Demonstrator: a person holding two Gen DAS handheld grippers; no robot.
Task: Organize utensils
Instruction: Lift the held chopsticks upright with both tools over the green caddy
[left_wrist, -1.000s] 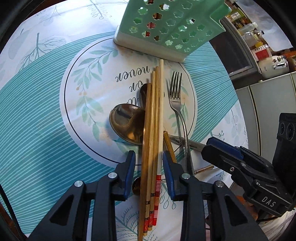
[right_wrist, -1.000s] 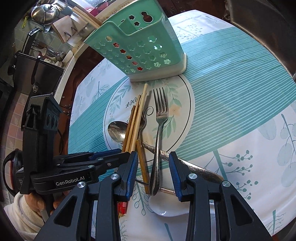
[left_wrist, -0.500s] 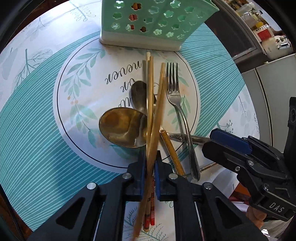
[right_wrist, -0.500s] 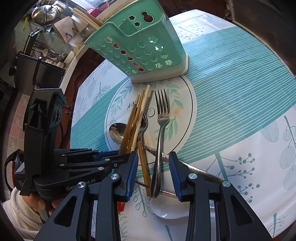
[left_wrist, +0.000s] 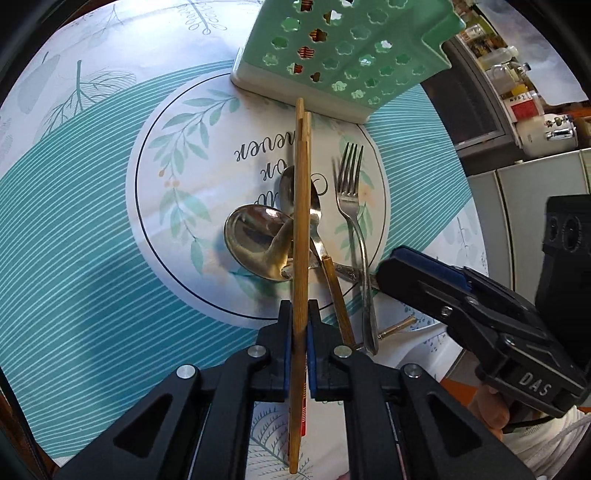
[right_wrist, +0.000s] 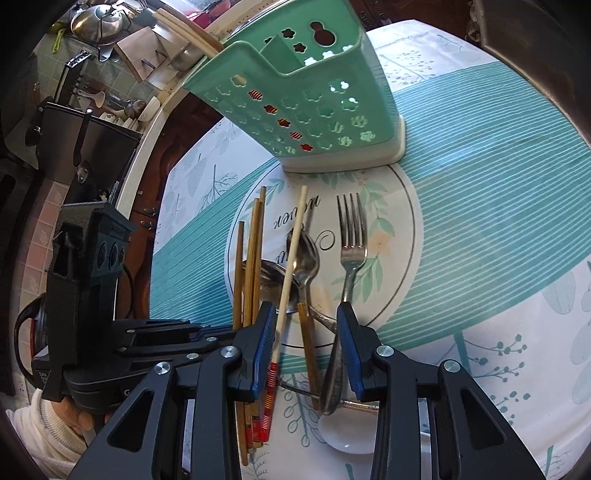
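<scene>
Two sets of tongs work over a round surface (left_wrist: 92, 236) covered in a smooth printed cloth of teal stripes and pale leaves. The left tongs (left_wrist: 300, 339) are now pinched tight on a bundle of slim brown wooden chopsticks (left_wrist: 301, 221), which run straight ahead from the blue pads toward the holder; a second ago those pads stood apart with the sticks lying loose between them. In the right wrist view one paler chopstick (right_wrist: 291, 258) with a red-banded end lies outside that grip, slanting across the spoons. The right tongs (right_wrist: 306, 325) hang half open, unchanged, their pads either side of the fork handle without pressing it. The steel fork (right_wrist: 351, 240), tines toward the holder, lies on the cloth's white printed circle. Beside it lie a big glossy round-bowled spoon (left_wrist: 255, 240) and a smaller oval spoon (left_wrist: 314, 206), both partly under the chopsticks. A short brown stick (left_wrist: 336, 288) crosses the handles. The mint-green plastic holder (right_wrist: 314, 92), boxy and pierced with flower-shaped holes, stands upright at the far edge of the circle.
</scene>
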